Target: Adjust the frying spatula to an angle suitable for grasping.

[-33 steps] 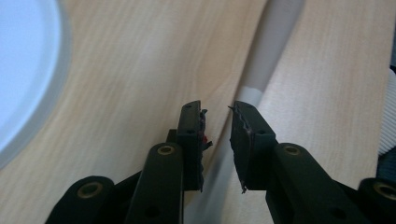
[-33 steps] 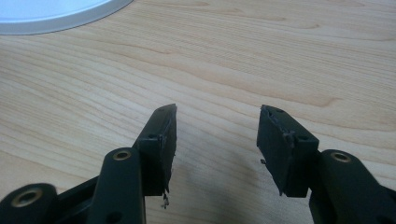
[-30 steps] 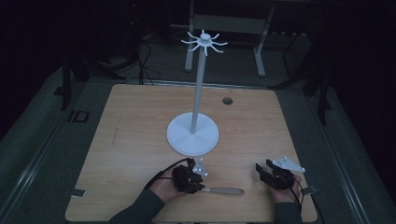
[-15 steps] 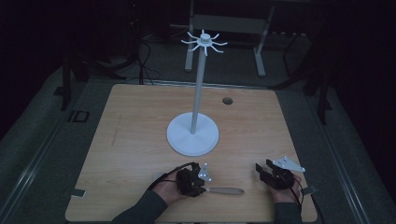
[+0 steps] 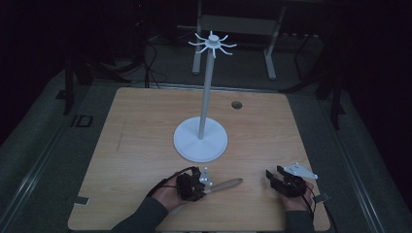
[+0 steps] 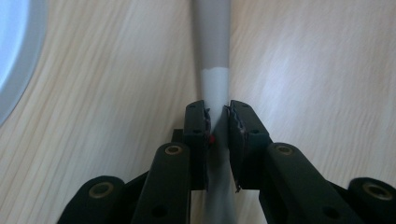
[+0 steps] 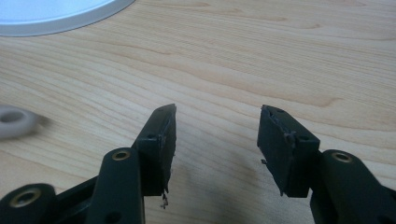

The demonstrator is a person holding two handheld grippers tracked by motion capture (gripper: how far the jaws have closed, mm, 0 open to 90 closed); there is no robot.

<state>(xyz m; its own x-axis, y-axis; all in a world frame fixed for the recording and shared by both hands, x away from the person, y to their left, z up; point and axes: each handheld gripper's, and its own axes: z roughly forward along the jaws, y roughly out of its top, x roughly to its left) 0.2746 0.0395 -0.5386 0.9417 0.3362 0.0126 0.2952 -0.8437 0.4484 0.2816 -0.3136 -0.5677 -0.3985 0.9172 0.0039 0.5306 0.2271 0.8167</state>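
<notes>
The left gripper (image 6: pixel 217 114) clamped a grey utensil handle (image 6: pixel 214 56) flat on the table (image 5: pixel 145 131) — the right gripper (image 7: pixel 215 133) rested with its 2 jaws wide apart.

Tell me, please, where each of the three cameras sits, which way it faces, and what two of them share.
High view: above the person's side, facing forward and down on the table; forearms, both hands show.
Left gripper view: on the left gripper, looking along jaws shut on the utensil handle.
Right gripper view: on the right gripper, open, facing the tabletop.
Shared: the white stand base edges both gripper views.
</notes>
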